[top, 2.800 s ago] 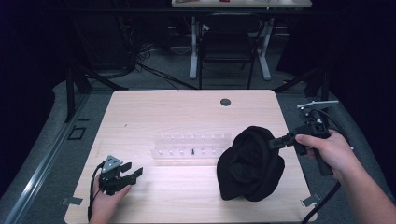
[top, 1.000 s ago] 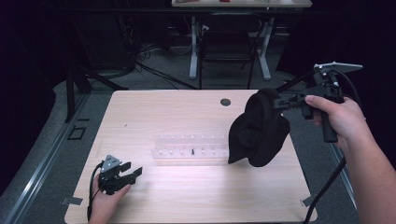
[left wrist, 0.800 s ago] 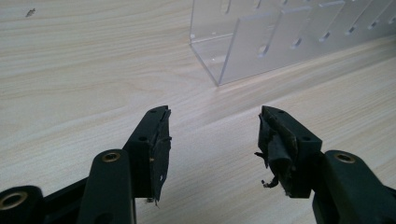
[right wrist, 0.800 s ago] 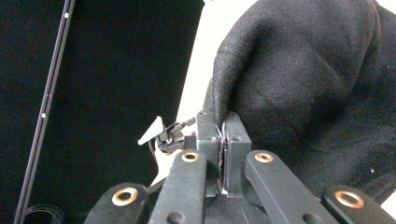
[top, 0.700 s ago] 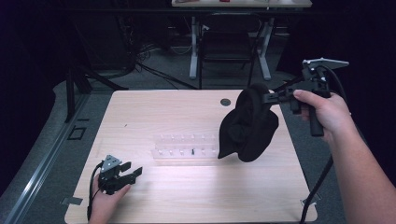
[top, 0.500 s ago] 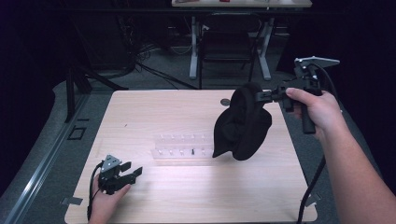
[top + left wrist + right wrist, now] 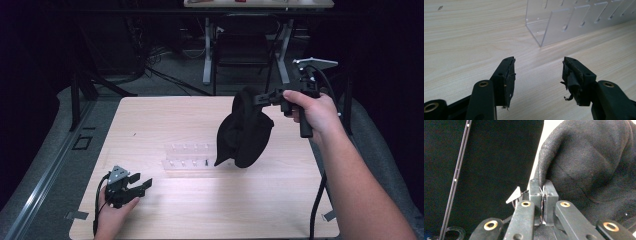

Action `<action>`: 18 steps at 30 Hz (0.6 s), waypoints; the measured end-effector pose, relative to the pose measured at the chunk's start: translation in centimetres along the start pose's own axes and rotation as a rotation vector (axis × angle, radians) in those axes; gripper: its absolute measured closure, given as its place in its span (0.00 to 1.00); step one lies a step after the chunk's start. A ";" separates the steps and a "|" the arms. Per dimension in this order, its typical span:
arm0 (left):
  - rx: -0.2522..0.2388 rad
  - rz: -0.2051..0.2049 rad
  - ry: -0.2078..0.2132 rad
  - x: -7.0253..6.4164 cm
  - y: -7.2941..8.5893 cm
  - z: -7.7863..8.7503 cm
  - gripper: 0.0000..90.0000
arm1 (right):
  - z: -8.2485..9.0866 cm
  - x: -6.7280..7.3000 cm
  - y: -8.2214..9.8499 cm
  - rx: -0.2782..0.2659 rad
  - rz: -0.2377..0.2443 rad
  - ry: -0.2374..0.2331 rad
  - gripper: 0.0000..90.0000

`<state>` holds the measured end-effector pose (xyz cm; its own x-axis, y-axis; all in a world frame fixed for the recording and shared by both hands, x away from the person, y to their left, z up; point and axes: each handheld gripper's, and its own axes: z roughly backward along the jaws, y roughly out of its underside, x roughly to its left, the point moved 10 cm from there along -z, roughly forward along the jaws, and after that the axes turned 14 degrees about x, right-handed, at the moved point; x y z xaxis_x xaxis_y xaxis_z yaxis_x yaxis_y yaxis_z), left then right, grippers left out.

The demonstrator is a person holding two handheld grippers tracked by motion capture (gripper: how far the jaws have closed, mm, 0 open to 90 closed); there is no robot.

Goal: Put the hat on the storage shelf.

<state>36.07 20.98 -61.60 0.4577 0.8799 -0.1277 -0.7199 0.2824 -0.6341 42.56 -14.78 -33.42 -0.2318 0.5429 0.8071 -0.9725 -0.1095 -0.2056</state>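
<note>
A: What takes up the middle of the high view?

B: The pale wooden counter. Right of centre, a black cloth hat hangs above it, off the surface.

A: Held by what?

B: The right gripper, jaws clamped together on the hat's edge.

A: Anything smaller?

B: A clear plastic rack at centre; at lower left, the left gripper rests on the counter, jaws apart, nothing between them.

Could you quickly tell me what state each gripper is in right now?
Left gripper: open, holding nothing.
Right gripper: closed on the black hat.
</note>
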 end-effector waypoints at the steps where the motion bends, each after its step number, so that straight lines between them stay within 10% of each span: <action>1: 0.004 -0.001 0.001 0.0 0.0 0.0 0.49 | -0.3 0.0 0.0 0.007 0.003 0.000 0.98; 18: -0.007 0.002 0.002 0.0 -0.1 0.1 0.49 | -3.9 -0.1 -1.2 0.033 0.003 0.011 0.98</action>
<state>36.06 21.05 -61.45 0.4574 0.8796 -0.1306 -0.7169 0.2778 -0.6395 43.88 -11.46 -35.46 -0.2342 0.5520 0.8003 -0.9722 -0.1385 -0.1890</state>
